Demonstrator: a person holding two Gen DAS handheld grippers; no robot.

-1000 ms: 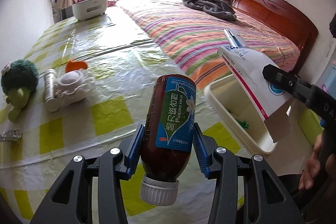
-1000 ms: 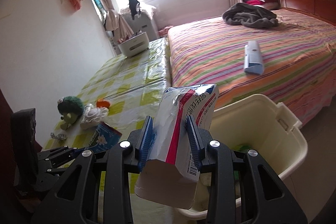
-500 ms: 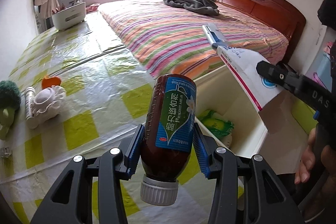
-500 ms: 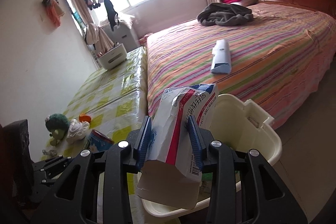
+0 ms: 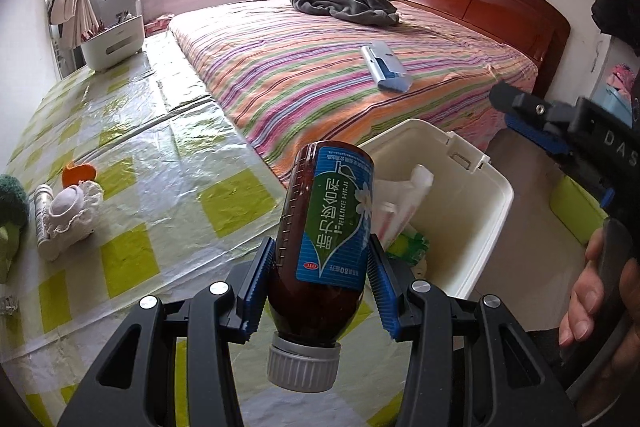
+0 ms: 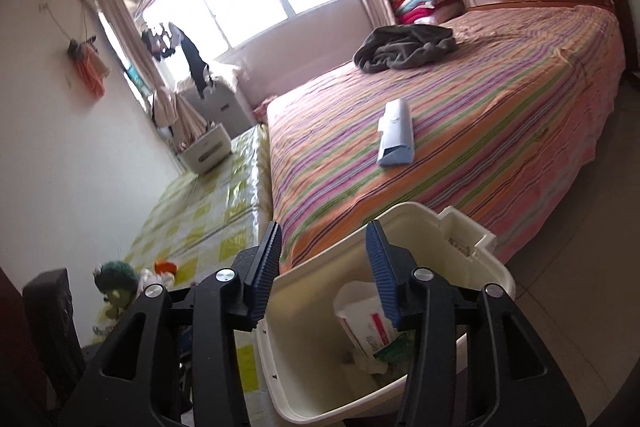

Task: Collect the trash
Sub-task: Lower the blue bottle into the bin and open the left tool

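Note:
My left gripper [image 5: 320, 287] is shut on a brown medicine bottle [image 5: 324, 227] with a blue label, held cap toward me over the table edge beside the cream bin [image 5: 476, 179]. My right gripper [image 6: 324, 267] is open and empty above the same bin [image 6: 476, 247]. The white and red carton [image 6: 368, 323] lies inside the bin on a green wrapper; it also shows in the left wrist view [image 5: 404, 203]. The right gripper [image 5: 536, 131] appears at the right of the left wrist view.
A table with a yellow checked cover [image 5: 140, 155] holds a white knitted item [image 5: 72, 211], a tube, an orange piece and a green plush toy [image 5: 10, 203]. A striped bed [image 5: 340, 75] carries a blue-white box [image 5: 386, 67] and a grey blanket.
My right gripper opened and the carton dropped into the bin. My left gripper moved right toward the bin, still holding the bottle.

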